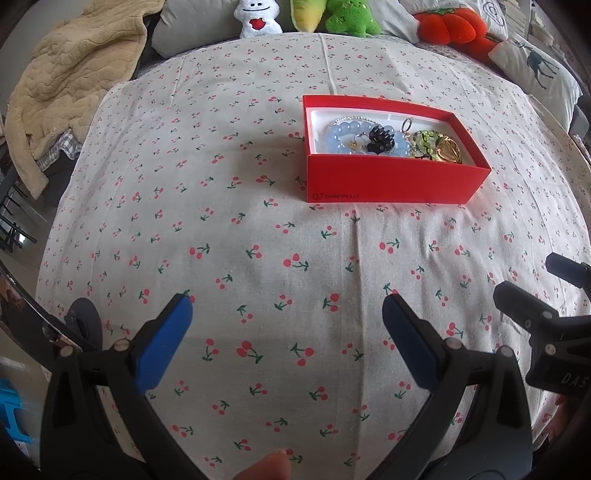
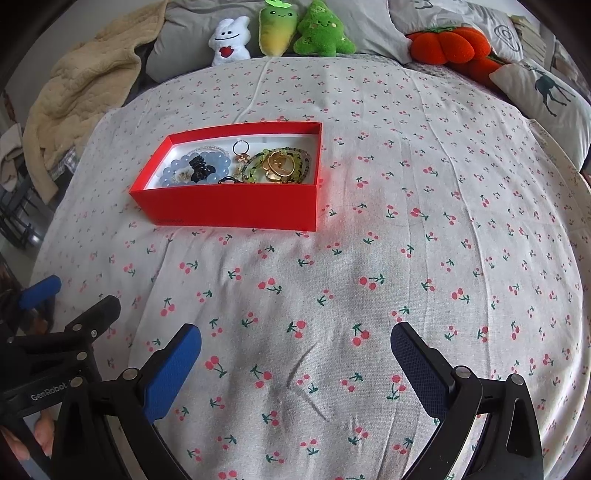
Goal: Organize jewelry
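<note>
While both grippers hover wide apart and empty-handed, all visible jewelry (image 2: 236, 166) sits inside the red box (image 2: 229, 206).
Left gripper (image 1: 284, 317), right gripper (image 2: 295, 347); cherry-print cloth (image 2: 406, 258) carries no loose pieces, so sorting looks finished.

A bed (image 2: 406, 240) covered in cherry-print cloth carries an open red box (image 2: 236, 206), with plush toys (image 2: 317, 33) along its far edge.
</note>
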Motion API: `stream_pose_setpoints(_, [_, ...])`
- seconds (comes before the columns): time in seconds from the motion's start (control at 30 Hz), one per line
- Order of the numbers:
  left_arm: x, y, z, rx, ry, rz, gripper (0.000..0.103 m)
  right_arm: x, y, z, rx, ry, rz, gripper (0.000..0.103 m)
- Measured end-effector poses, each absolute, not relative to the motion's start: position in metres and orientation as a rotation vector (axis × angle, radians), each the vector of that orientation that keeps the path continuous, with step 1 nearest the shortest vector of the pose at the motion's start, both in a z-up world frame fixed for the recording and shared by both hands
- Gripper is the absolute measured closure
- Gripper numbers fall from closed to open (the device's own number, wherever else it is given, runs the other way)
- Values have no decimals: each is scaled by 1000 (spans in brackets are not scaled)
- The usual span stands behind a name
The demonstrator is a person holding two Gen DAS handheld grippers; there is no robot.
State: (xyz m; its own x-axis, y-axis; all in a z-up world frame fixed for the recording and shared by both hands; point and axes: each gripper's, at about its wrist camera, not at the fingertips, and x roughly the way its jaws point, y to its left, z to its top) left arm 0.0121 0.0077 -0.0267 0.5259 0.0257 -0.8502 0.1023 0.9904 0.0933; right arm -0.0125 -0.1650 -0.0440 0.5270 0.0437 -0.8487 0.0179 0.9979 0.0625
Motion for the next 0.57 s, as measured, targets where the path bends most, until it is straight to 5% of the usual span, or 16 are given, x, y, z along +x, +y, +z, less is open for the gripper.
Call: stream_pose_setpoints(0.57, [19, 6, -37, 127, 1019, -63, 1, -4, -165, -51, 71, 1007, -13, 0])
